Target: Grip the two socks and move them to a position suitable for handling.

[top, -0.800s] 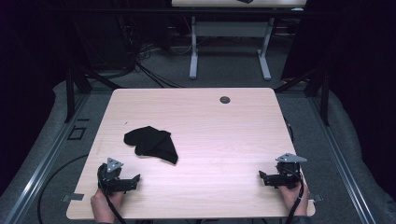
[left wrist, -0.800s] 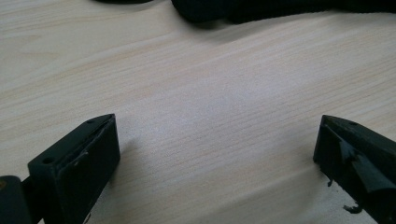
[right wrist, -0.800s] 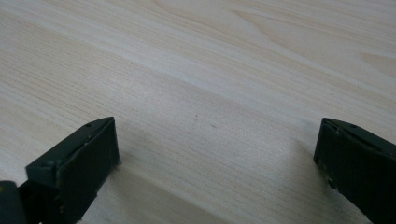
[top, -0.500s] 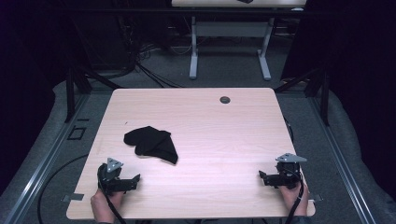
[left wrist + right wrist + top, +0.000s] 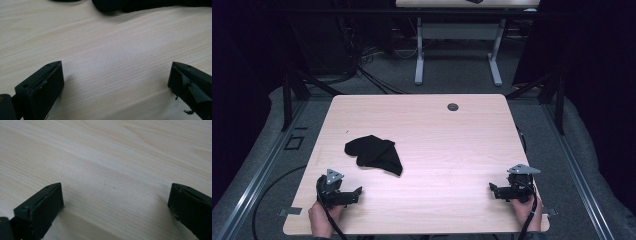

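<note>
Black cloth (image 5: 374, 154) lies crumpled on table (image 5: 452, 150), left of centre in high view. Left gripper (image 5: 354, 192) at lower left of frame, resting on table near front edge, jaws wide, nothing between them. Cloth sits above and slightly right of it, near but apart. In left gripper view cloth (image 5: 150, 5) shows along top edge, bare wood between it and jaws. Right gripper (image 5: 493, 189) at lower right, jaws wide, empty, well apart from cloth. Right gripper view: bare wood grain between jaws.
</note>
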Demonstrator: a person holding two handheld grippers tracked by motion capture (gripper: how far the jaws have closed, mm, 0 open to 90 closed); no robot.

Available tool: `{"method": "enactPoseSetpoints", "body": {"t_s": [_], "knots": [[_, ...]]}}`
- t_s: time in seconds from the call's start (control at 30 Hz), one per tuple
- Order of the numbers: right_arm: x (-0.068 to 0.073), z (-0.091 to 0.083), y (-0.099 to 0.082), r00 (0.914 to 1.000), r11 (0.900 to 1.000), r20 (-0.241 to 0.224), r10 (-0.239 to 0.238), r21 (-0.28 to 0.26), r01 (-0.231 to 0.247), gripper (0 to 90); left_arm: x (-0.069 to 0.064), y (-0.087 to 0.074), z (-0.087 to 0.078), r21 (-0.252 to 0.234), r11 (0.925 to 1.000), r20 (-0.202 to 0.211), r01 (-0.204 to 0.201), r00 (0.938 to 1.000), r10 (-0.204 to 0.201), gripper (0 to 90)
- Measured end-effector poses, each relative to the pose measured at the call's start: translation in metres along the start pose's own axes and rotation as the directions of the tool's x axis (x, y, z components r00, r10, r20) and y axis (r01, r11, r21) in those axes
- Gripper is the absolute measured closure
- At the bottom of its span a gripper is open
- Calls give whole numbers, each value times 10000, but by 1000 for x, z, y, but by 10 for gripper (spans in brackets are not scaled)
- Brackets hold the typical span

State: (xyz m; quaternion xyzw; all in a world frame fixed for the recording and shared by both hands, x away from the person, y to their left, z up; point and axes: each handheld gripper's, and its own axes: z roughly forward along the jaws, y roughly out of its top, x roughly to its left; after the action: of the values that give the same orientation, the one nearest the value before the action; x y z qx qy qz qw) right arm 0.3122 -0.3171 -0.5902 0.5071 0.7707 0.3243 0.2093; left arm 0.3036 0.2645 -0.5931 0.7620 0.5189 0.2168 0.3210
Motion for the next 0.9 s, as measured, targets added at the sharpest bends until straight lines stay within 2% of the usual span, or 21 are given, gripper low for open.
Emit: {"method": "enactPoseSetpoints", "body": {"t_s": [0.23,0.37,0.43,0.47,0.57,0.6,0.63,0.77,0.8,0.83,0.87,0.9], "knots": [[0,0,0,10000,10000,-1,8,-3,-8,0,1,1,1,69,10000,2,5,10000,-5,0],[0,0,0,10000,10000,-2,7,-5,-7,0,3,5,0,341,9994,51,77,10000,-79,0],[0,0,0,10000,10000,-11,0,4,0,0,6,10,0,364,9989,356,280,9989,-293,1],[0,0,0,10000,10000,-10,-1,8,1,0,6,10,0,364,9989,356,280,9989,-293,1],[0,0,0,10000,10000,-15,2,3,-2,0,7,22,-3,314,9991,736,268,9969,-290,0],[0,0,0,10000,10000,-15,2,3,-2,0,7,22,-3,314,9991,736,268,9969,-290,0],[0,0,0,10000,10000,-12,10,-1,-10,0,7,30,-4,254,9995,846,182,9962,-203,0],[0,0,0,10000,10000,-13,11,-8,-11,0,5,50,-4,75,10000,956,-35,9954,27,0],[0,0,0,10000,10000,-13,11,-8,-11,0,5,50,-4,75,10000,956,-35,9954,27,0],[0,0,0,10000,10000,-13,9,-10,-9,0,3,61,-4,-67,9998,991,-199,9949,205,0],[0,0,0,10000,10000,-13,9,-10,-9,0,3,61,-4,-67,9998,991,-199,9949,205,0],[0,0,0,10000,10000,-15,7,-4,-7,0,1,71,-2,-124,9995,1033,-300,9942,311,0]]}}
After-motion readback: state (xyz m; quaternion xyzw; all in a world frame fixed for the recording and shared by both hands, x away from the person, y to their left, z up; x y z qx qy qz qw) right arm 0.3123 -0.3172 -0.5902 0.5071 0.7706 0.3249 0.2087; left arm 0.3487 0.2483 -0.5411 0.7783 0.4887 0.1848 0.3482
